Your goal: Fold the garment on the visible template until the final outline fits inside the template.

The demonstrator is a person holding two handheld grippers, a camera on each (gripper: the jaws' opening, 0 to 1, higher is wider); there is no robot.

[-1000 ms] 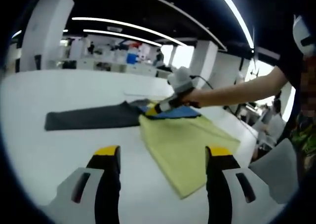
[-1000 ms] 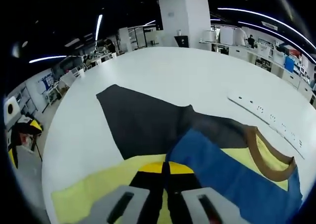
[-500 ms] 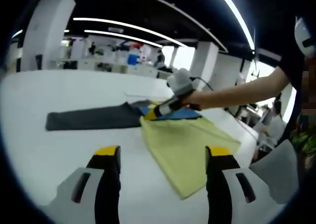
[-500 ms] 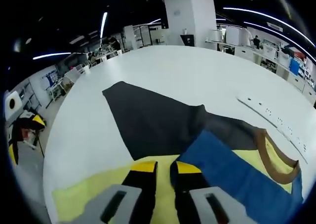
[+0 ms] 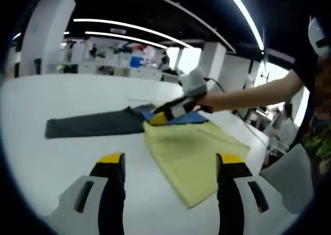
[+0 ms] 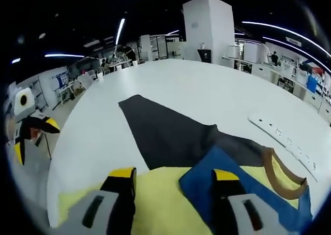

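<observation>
A yellow garment [image 5: 194,155] with a blue panel [image 5: 182,118] lies flat on the white table [image 5: 46,162], its far end over one end of a dark grey template sheet [image 5: 93,125]. My left gripper [image 5: 170,161] stands open above the table in front of the garment's near edge, holding nothing. In the right gripper view my right gripper [image 6: 173,174] is open just above the yellow cloth [image 6: 160,196], where it meets the blue panel [image 6: 253,196] and the template [image 6: 165,131]. A brown collar [image 6: 283,177] shows to the right. The right gripper [image 5: 161,116] hovers at the garment's far corner.
A white power strip [image 6: 282,135] lies on the table beyond the collar. A person's arm [image 5: 248,94] reaches in from the right over the garment. A grey chair back [image 5: 290,177] stands by the table's right edge. The left gripper [image 6: 32,137] shows at the far left.
My right gripper, shut on the garment's folded edge a second ago, has opened, let the cloth go and lifted slightly. The left gripper has stayed put.
</observation>
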